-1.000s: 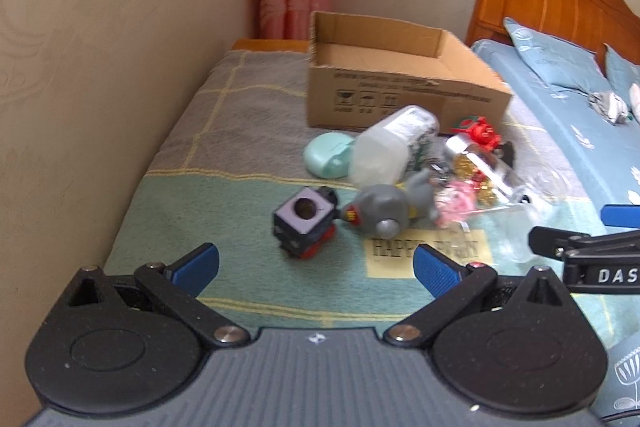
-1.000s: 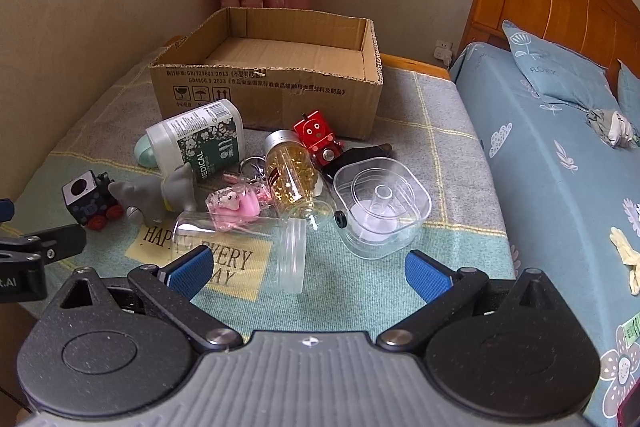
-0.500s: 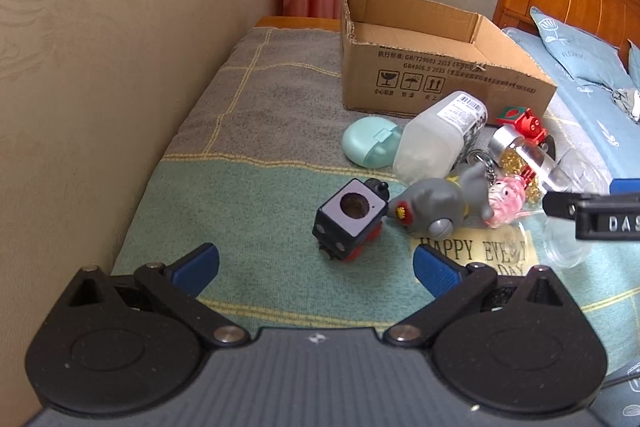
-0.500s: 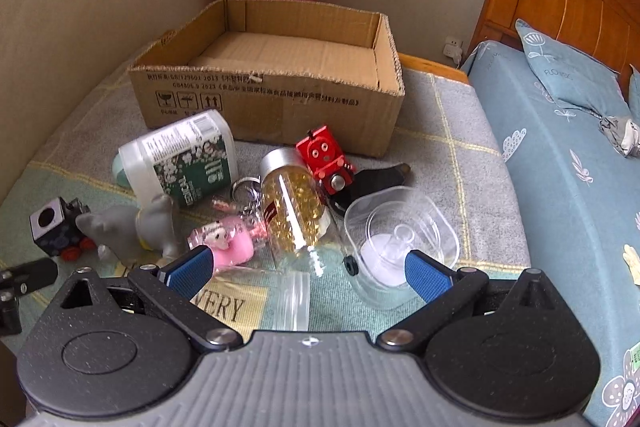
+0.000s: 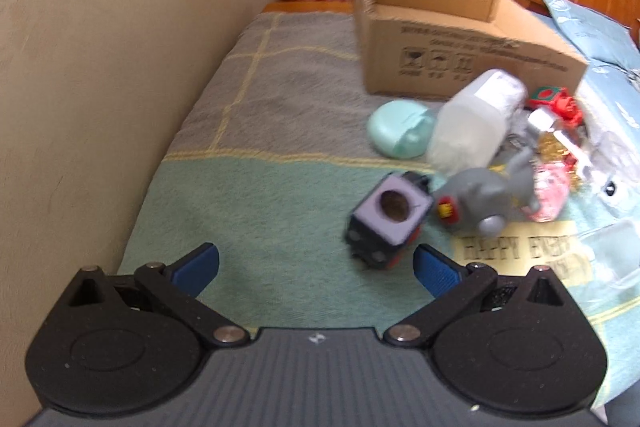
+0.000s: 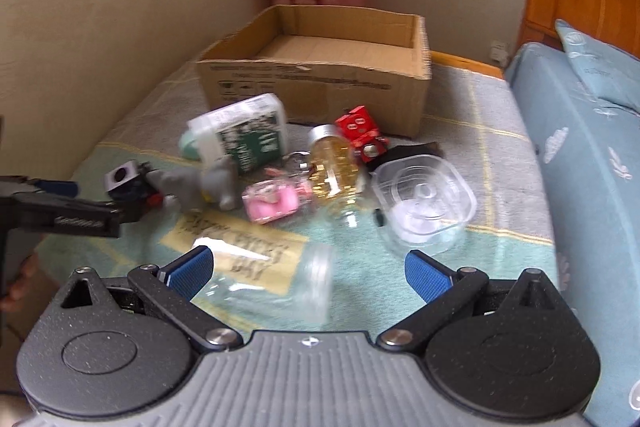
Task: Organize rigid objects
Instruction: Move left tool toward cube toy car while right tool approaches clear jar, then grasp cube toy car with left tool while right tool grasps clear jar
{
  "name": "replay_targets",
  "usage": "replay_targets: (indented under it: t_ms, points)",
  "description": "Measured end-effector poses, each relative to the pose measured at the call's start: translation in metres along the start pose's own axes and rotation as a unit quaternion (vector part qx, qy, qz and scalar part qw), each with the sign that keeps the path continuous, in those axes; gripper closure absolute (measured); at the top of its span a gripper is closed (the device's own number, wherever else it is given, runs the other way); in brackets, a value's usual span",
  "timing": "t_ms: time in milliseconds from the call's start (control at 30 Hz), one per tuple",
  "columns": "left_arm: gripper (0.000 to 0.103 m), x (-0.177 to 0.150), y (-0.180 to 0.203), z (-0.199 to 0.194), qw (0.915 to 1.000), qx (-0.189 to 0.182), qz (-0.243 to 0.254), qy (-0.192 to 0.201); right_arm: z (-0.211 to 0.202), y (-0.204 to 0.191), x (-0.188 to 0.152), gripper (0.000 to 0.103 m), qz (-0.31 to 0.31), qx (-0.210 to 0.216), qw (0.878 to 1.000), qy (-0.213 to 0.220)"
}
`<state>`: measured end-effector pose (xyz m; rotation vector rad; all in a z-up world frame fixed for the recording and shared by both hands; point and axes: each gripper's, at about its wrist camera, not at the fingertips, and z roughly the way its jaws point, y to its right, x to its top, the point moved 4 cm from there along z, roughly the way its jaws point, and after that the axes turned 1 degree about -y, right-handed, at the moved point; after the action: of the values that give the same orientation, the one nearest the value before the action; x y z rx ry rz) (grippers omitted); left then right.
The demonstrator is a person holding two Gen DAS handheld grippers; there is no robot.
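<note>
Both grippers are released and hold nothing. The left gripper (image 5: pixel 316 263) hangs over the blanket (image 5: pixel 256 195) with the cube toy (image 5: pixel 386 223) just ahead and right of its fingers. The right gripper (image 6: pixel 306 269) has a clear jar (image 6: pixel 280 283) lying between its fingers. The step looks like the approach for a first pick; next, close on one item and carry it ahead to the empty cardboard box (image 6: pixel 320 83).

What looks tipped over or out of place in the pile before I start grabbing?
Nothing is spilled or visibly broken. The white bottle, gold-capsule jar and clear jar all lie on their sides on the blanket, and the cardboard box behind them shows nothing inside.
</note>
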<state>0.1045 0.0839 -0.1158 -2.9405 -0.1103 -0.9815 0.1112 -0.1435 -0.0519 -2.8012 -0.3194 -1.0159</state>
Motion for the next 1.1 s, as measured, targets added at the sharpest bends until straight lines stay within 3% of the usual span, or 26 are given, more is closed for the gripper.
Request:
replay_targets:
  t_ms: [333, 600, 800, 967, 1100]
  points:
    - [0.001, -0.010, -0.044, 0.002, 0.9982, 0.050, -0.032, -0.010, 0.011, -0.013, -0.007, 0.000, -0.015, 0.014, 1.000, -0.014]
    - [0.001, -0.016, -0.021, -0.003, 0.9989, -0.039, -0.005, -0.025, 0.028, -0.013, -0.007, 0.000, -0.007, 0.038, 0.999, -0.032]
    - [0.001, -0.005, 0.003, -0.002, 0.9979, -0.056, 0.031, -0.004, 0.045, -0.023, 0.002, 0.000, -0.018, 0.031, 0.999, -0.029]
    - [0.001, 0.002, 0.001, 0.006, 0.9989, -0.026, 0.039, 0.001, 0.051, -0.026, 0.006, 0.000, -0.030, 0.017, 0.999, -0.026]
    - [0.001, 0.003, -0.025, 0.005, 0.9999, 0.013, 0.008, 0.006, 0.050, -0.020, 0.006, 0.000, -0.024, 0.013, 0.999, -0.023]
